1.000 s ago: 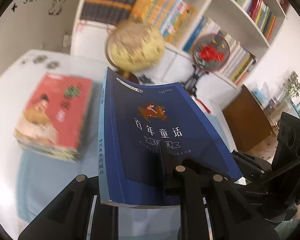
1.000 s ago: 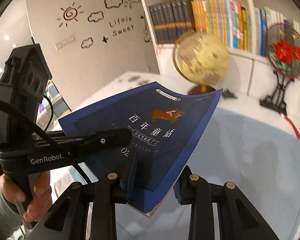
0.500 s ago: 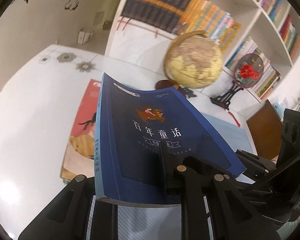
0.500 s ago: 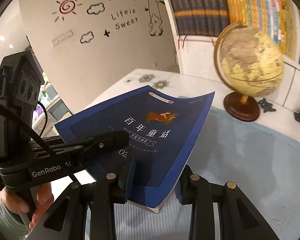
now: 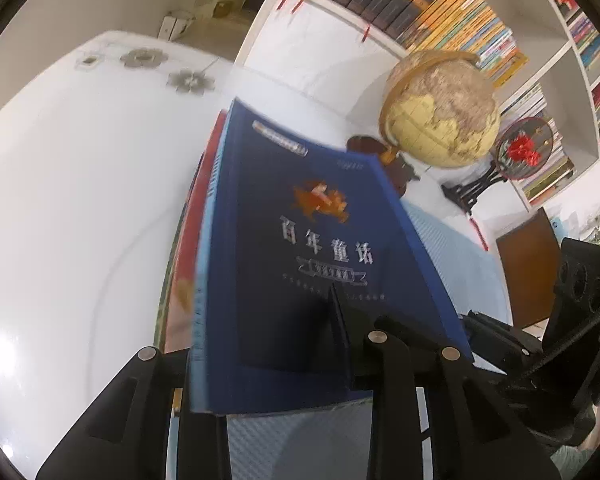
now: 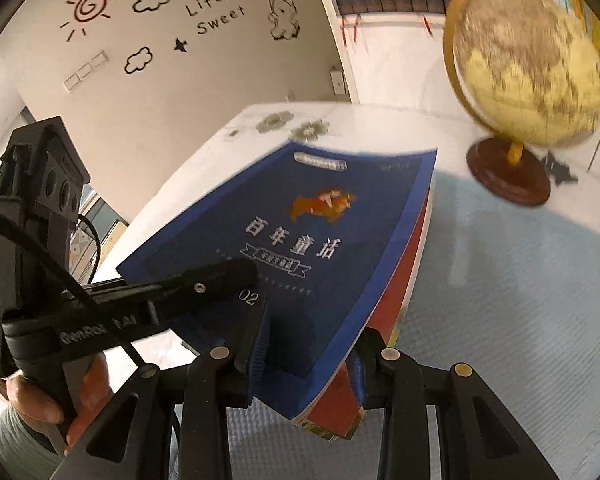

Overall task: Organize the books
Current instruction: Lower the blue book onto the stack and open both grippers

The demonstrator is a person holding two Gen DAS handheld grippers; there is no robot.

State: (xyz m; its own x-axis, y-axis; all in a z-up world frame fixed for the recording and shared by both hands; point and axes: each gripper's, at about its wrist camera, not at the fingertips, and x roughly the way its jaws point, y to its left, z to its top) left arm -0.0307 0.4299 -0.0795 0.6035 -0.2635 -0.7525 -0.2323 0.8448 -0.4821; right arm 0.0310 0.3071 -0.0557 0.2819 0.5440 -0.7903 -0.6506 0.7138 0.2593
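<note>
A dark blue book (image 5: 300,240) with silver Chinese title lies tilted over a red-covered book stack (image 5: 184,264), whose red edge shows beneath it (image 6: 404,292). My left gripper (image 5: 260,340) has the blue book's near spine corner between its jaws, which are opening; its upper finger (image 6: 220,276) rests over the cover. My right gripper (image 6: 312,344) is shut on the blue book's (image 6: 320,232) near page-edge corner, blue pads above and below. A hand (image 6: 32,400) holds the left gripper's handle.
A yellow globe (image 5: 440,108) on a brown base stands behind the books, with a red flower fan (image 5: 520,148) beside it. A pale blue mat (image 6: 520,300) covers the white table (image 5: 80,200) to the right. Filled bookshelves (image 5: 440,4) line the back wall.
Both grippers carried the blue book left and down until it sits over the red stack, which is now mostly hidden. The left gripper's jaws have spread wider.
</note>
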